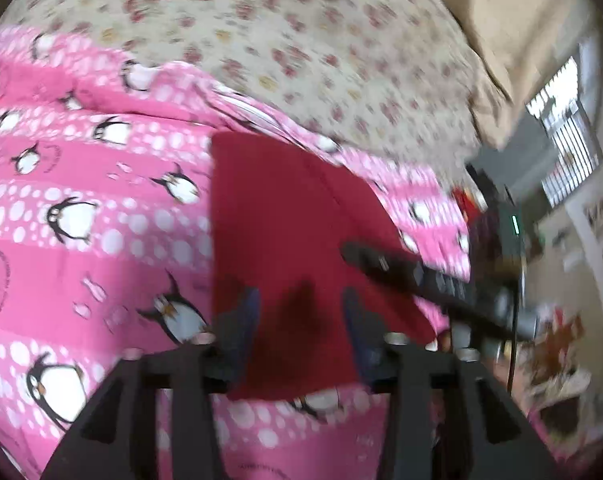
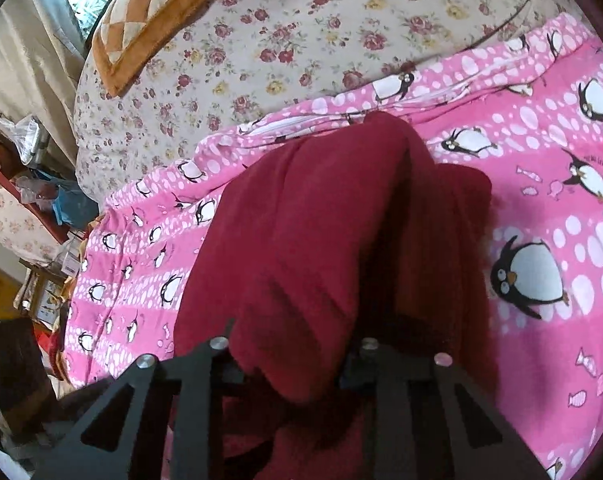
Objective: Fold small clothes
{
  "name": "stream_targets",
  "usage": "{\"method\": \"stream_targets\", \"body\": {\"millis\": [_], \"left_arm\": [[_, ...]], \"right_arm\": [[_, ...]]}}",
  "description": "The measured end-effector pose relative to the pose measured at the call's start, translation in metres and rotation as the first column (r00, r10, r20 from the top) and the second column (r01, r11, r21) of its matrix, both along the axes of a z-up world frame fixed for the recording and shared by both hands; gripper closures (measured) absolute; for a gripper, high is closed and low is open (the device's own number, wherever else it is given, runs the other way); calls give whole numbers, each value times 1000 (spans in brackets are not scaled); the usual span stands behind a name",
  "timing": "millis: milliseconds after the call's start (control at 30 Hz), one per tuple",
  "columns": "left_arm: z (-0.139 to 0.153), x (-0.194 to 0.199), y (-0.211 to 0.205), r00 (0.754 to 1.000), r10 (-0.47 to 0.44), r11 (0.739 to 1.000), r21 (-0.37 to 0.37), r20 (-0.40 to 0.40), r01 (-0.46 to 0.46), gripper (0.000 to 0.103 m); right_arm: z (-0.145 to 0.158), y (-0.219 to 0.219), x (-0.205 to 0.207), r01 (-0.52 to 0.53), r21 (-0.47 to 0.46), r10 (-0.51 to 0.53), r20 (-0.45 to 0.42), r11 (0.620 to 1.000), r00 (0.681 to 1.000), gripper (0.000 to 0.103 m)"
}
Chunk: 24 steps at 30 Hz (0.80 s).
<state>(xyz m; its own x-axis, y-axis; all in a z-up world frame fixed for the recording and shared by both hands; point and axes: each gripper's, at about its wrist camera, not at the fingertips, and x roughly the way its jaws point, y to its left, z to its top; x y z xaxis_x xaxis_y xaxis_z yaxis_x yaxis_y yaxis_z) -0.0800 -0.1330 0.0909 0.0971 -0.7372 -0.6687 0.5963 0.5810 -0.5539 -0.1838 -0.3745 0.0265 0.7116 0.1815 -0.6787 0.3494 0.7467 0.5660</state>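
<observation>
A pink penguin-print blanket point(image 1: 81, 208) is spread over a bed with a floral sheet point(image 1: 301, 40). The red garment point(image 1: 285, 216) is laid flat on that blanket. The left hand-held gripper point(image 1: 301, 320) is seen released above the garment, its fingers point(image 1: 241, 320) apart and touching nothing. The right hand-held gripper point(image 2: 297, 364) is clenched on a bunched fold of the red garment point(image 2: 321, 240).

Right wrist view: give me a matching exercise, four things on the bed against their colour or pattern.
Things:
1. garment
2. blanket
3. bed sheet
4. cushion

Looks:
A. cream with small roses
B. plain dark red
C. orange and cream diamonds
D. pink with penguins

Pairs: 1-B, 2-D, 3-A, 4-C
</observation>
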Motion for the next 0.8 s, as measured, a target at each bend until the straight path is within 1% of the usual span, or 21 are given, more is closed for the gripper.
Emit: {"method": "stream_targets", "body": {"millis": [33,67,133,167,200,233,300,333,367,433,467,533,633,667,733,767,800], "left_arm": [[-3,8,-2,1000,12,1000,-6,-21,-12,58],[-7,17,-6,999,24,1000,-1,-40,-24,58],[-18,28,-16,998,35,999,44,-57,-32,58],[-27,33,-23,997,35,997,73,-65,-30,58],[-32,35,-27,997,39,996,87,-72,-33,58],[-40,39,-32,995,48,994,101,-89,-39,58],[-48,42,-36,992,54,995,94,-118,-43,58],[-49,41,-38,991,57,994,98,-121,-46,58],[-48,39,-40,991,60,993,104,-115,-48,58],[-41,35,-44,994,53,993,108,-91,-43,58],[-36,31,-47,996,43,994,106,-74,-35,58],[-26,26,-50,999,23,995,100,-46,-18,57],[-20,23,-57,1000,0,995,104,-28,3,53],[-21,23,-60,1000,-7,994,107,-30,11,52],[-29,22,-67,999,-19,993,118,-44,24,50],[-33,21,-69,999,-22,992,125,-50,28,49],[-39,20,-72,998,-24,990,141,-58,32,49]], "right_arm": [[-1,0,1,-4,5,4,1,1000,1000,75],[-4,-2,2,-14,24,14,-4,1000,1000,74],[-9,-7,3,-12,67,12,-10,998,1000,66],[-11,-10,2,-5,97,5,1,995,1000,64],[-13,-14,2,-1,129,0,15,992,1000,61],[-14,-15,3,-5,139,2,19,990,1000,61],[-16,-12,8,-22,106,20,20,994,1000,62],[-15,-10,9,-25,78,24,12,997,1000,68],[-13,-6,10,-28,41,28,1,999,1000,71],[-4,-6,7,-30,31,30,20,999,999,77],[6,-6,3,-32,20,31,45,999,999,78],[20,-6,-4,-37,-11,38,69,999,997,79],[37,-10,-19,-32,-99,39,66,995,997,79],[38,-14,-25,-17,-122,24,57,992,998,79],[33,-25,-33,15,-140,-11,34,990,999,79],[25,-31,-36,34,-136,-32,19,990,999,79],[11,-38,-37,41,-105,-42,-7,994,999,79]]}}
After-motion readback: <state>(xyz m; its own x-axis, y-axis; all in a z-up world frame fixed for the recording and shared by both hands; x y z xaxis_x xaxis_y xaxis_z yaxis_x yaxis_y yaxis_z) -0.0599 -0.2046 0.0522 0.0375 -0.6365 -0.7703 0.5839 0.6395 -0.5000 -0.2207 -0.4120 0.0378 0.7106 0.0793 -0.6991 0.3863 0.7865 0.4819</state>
